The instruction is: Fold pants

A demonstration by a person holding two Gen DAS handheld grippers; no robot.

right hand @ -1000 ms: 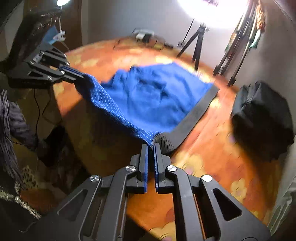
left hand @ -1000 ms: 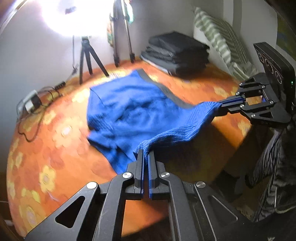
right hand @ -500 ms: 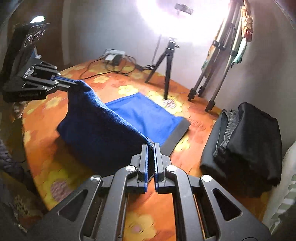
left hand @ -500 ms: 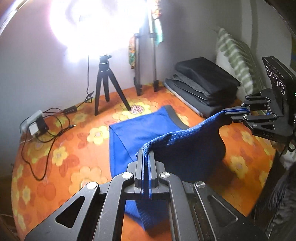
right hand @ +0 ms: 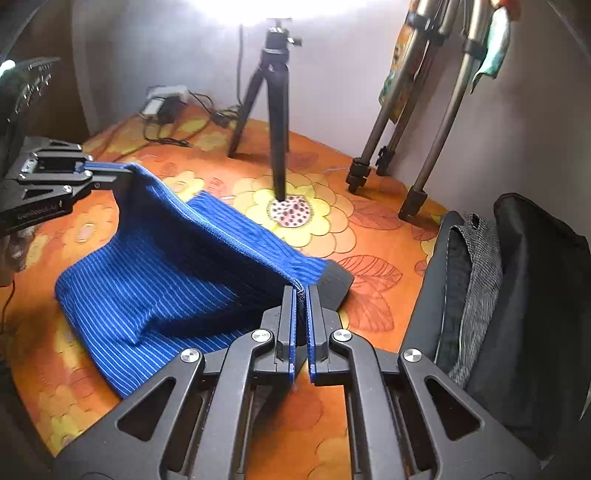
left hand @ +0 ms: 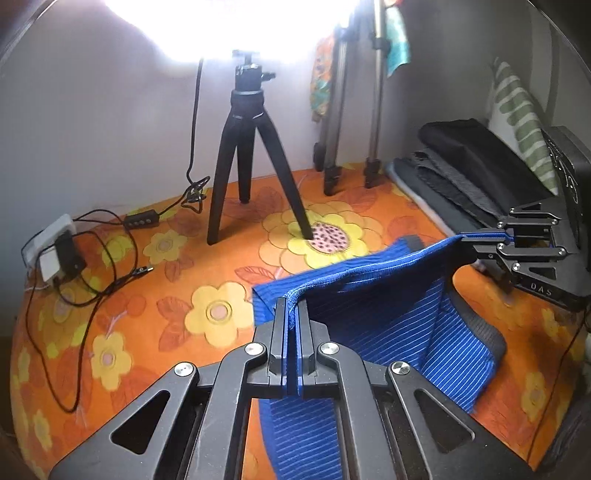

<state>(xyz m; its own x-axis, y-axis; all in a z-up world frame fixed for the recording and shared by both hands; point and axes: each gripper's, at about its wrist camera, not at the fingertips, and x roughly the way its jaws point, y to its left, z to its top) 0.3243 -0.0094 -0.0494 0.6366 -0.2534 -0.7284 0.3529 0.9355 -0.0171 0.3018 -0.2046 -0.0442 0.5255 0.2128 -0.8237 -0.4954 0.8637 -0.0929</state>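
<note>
Blue striped pants [left hand: 391, 325] hang between both grippers above the orange flowered cloth [left hand: 110, 332]. Left gripper [left hand: 293, 314] jaws closed on one corner of the lifted edge; right gripper [right hand: 303, 295] jaws closed on the other corner by the dark waistband [right hand: 338, 278]. Lower fabric rests folded on the cloth.

Lamp head [left hand: 236, 26] above tripod [left hand: 251, 162] glares white.

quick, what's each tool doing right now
Left tool: closed on a corner of the blue striped knit pants.
Right tool: closed on the pants' other lifted corner, at the dark waistband.
</note>
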